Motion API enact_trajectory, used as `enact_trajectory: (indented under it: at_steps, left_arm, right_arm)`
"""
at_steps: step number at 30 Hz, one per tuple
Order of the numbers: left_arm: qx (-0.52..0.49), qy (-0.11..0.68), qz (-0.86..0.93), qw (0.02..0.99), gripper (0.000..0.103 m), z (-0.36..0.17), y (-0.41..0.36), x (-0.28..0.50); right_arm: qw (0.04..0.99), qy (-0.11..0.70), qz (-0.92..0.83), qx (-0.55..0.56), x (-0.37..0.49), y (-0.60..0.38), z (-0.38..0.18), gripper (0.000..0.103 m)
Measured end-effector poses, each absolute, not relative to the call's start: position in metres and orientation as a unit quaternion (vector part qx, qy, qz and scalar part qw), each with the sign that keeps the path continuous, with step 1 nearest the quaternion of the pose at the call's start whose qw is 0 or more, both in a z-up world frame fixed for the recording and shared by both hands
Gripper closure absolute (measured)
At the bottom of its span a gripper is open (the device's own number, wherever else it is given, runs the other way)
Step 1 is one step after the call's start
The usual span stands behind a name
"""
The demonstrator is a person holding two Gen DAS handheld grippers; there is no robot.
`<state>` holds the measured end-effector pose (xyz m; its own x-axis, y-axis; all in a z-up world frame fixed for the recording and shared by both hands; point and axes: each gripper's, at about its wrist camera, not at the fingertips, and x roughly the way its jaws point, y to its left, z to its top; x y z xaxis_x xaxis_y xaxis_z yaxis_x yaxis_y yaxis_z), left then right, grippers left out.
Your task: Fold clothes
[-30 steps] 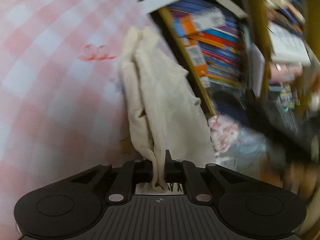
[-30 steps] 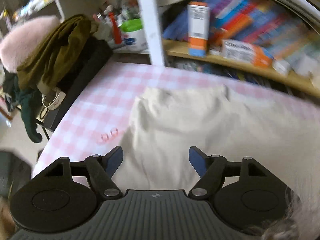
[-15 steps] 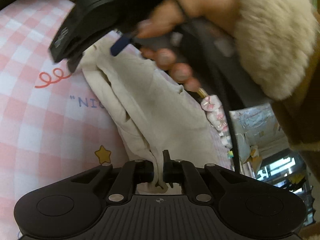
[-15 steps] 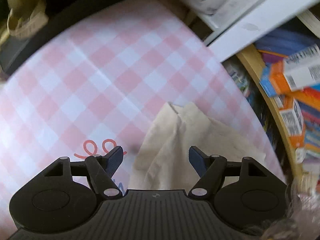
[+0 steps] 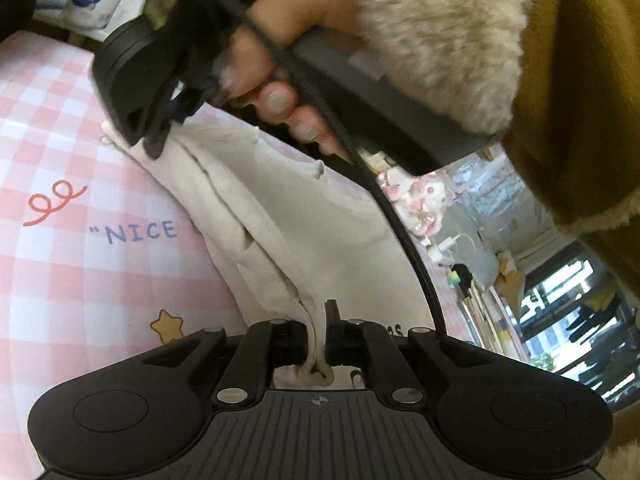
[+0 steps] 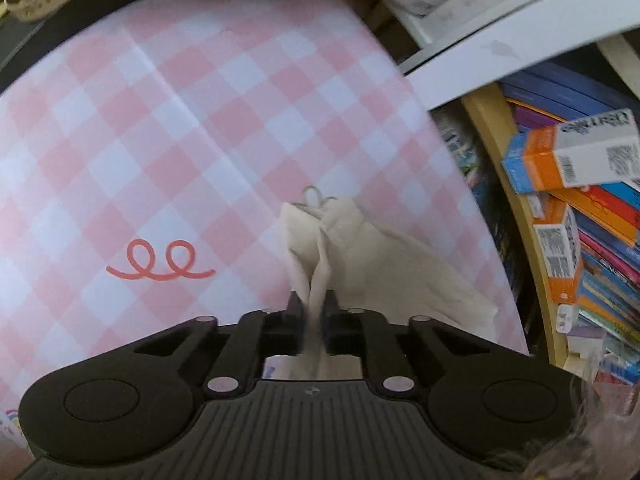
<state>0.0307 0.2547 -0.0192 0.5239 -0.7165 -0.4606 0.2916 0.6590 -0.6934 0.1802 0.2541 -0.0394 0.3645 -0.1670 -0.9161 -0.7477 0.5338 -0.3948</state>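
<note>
Since a second before, the right gripper [image 5: 160,136] had swung into the left view and clamped the garment's [image 5: 280,216] far corner, a hand [image 5: 288,40] driving it; the left gripper [image 5: 318,344] pinched the near corner. From the right view, its jaws were together on bunched cloth over the checked mat [image 6: 160,140]. Both corners held, a fold looked ready. Shelved books [image 6: 592,208] crowded the mat's edge.

A cluttered home room: pink gingham table cover [image 6: 224,92], wooden shelf [image 6: 516,208] crammed with books [image 6: 608,248]
</note>
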Motion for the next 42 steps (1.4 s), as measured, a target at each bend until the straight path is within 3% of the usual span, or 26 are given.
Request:
enact_trajectory:
  at_steps: [8, 23, 42]
  left_arm:
    - [-0.244, 0.355, -0.323, 0.843, 0.098, 0.006, 0.243, 0.023]
    - [-0.152, 0.309, -0.35, 0.871, 0.098, 0.052, 0.143, 0.014]
    - [-0.094, 0.335, -0.191, 0.918, 0.098, 0.063, -0.027, 0.004]
  right_arm:
    - [0.746, 0.493, 0.2, -0.402, 0.185, 0.207, 0.02, 0.096]
    - [0.807, 0.458, 0.176, -0.329, 0.182, 0.065, 0.083, 0.096]
    - [0.831, 0.383, 0.316, -0.249, 0.203, -0.11, 0.074, 0.096]
